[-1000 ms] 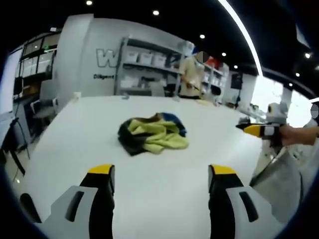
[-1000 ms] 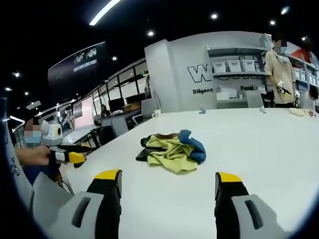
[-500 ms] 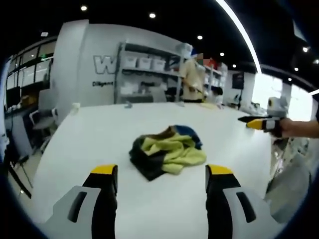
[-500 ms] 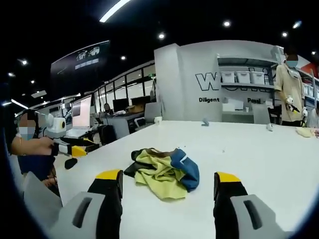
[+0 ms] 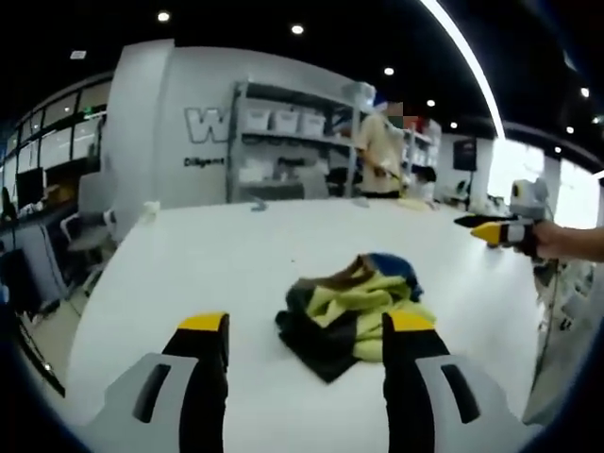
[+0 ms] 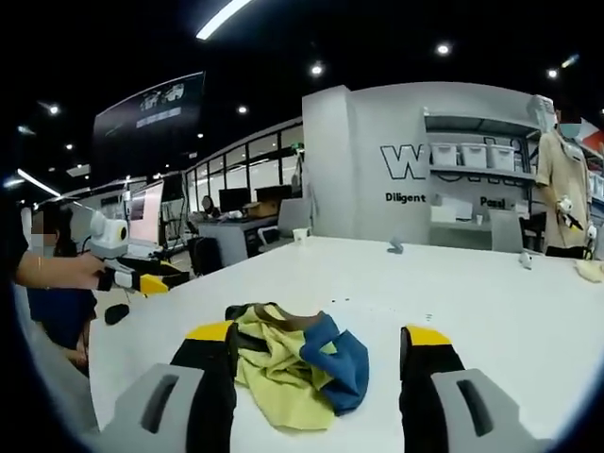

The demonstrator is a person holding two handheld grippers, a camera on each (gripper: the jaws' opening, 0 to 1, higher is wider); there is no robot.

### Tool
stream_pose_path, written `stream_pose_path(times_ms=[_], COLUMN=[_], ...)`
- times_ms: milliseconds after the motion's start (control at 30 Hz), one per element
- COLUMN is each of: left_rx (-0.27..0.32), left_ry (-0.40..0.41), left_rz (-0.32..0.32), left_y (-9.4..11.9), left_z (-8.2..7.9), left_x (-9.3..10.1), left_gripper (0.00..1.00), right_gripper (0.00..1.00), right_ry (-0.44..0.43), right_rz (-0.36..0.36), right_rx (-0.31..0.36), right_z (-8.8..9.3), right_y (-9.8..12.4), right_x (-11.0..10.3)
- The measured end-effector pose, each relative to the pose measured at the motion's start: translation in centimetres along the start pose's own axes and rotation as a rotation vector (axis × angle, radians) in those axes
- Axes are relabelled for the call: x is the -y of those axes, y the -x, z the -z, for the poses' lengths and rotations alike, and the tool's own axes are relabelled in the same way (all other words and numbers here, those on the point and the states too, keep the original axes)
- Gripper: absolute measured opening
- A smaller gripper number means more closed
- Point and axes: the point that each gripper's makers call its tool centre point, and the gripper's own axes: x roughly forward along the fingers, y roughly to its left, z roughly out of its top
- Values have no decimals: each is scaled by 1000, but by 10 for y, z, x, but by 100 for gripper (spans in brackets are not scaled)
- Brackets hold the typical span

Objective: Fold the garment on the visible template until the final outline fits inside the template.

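Both tools nearer garment [image 5: 354, 307] (crumpled) | left tool [image 5: 307, 330] wide | right tool [image 6: 319, 340] wide

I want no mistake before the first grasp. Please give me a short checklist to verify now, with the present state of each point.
1. Garment in view of both cameras: ok, a crumpled heap on the white table.
2. Garment spread flat for folding: not ok, it is bunched, yellow, blue and dark parts mixed.
3. Template outline visible: cannot tell, no marking shows on the table.
4. Left tongs open and empty: ok.
5. Right tongs open and empty: ok.
6. Tongs touching the cloth: cannot tell, each pair stands close before the heap.
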Motion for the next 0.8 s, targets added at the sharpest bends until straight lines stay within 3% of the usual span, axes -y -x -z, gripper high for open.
stream_pose_path(times_ms=[367, 567, 800], left_rx=[-2, -34, -57], left_ry=[28, 41, 69], left_rz=[-12, -24, -29], left_y=[-37, -60, -85], left_z=[1, 15, 29], left_x=[-19, -29, -41], left_gripper=[54, 48, 41], right_gripper=[64, 61, 57], right_ry=[12, -9, -18], right_rz=[-47, -51, -48], right_rx=[-24, -51, -72], right_z=[4, 18, 29], right_y=[-45, -74, -88], right_x=[0, 4, 2])
